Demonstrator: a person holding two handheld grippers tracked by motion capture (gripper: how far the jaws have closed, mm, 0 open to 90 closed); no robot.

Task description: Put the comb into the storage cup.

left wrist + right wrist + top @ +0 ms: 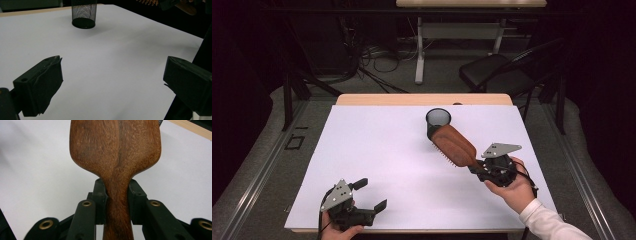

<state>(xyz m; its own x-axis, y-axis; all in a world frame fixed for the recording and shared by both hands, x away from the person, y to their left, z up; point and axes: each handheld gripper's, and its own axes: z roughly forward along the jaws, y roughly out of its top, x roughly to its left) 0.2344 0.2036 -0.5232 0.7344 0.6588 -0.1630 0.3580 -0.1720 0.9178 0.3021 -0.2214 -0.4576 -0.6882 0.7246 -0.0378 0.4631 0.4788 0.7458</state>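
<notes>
The hairbrush [115, 152] was brown wood (smooth, grainy), the cup [84, 13] black wire mesh, the table [377, 165] matt white.

Right tongs [117, 195] clamped on wooden hairbrush [116, 147] handle; paddle back facing camera, white desk [37, 170] beneath.

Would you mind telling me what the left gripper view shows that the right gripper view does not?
Left gripper view alone: the black mesh cup standing upright on the sheet, and the left claw with its jaws wide apart and nothing between them.

Right gripper view alone: the right claw shut on the handle of the wooden hairbrush, seen from its smooth back.

Both: the white sheet covering the table.
</notes>
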